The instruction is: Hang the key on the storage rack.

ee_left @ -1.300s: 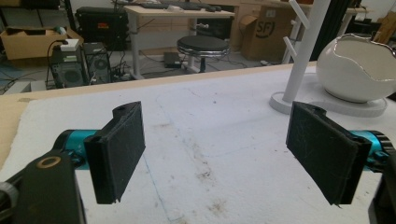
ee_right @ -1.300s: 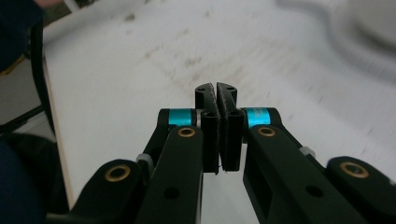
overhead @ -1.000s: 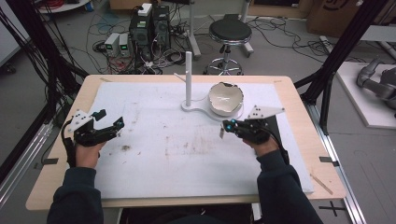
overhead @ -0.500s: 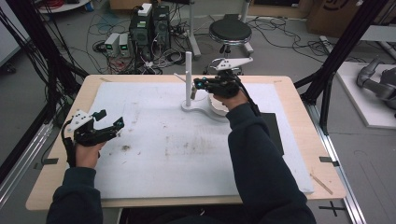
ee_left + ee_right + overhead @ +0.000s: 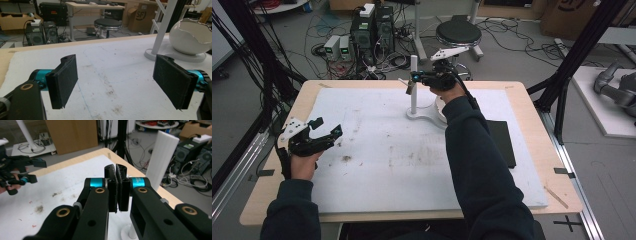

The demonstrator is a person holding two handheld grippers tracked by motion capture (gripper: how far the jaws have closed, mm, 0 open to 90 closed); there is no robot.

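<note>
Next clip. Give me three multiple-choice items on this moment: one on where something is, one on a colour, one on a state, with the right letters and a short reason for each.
1. Where is the right gripper?
A. At the far side of the table, beside the white post
B. Resting at the near left corner
C. Down on the floor

2. What colour is the bowl by the post?
A. Red
B. White
C. Black

3. How do the left gripper's jaws stand?
A. Pressed together
B. Closed on a cup
C. Wide apart with nothing between them

Answers:
1 A, the high view shows it raised next to the post at the far edge of the table.
2 B, the left gripper view shows a white bowl with an uneven rim.
3 C, the left gripper view shows both pads far apart over the bare white mat.
</note>
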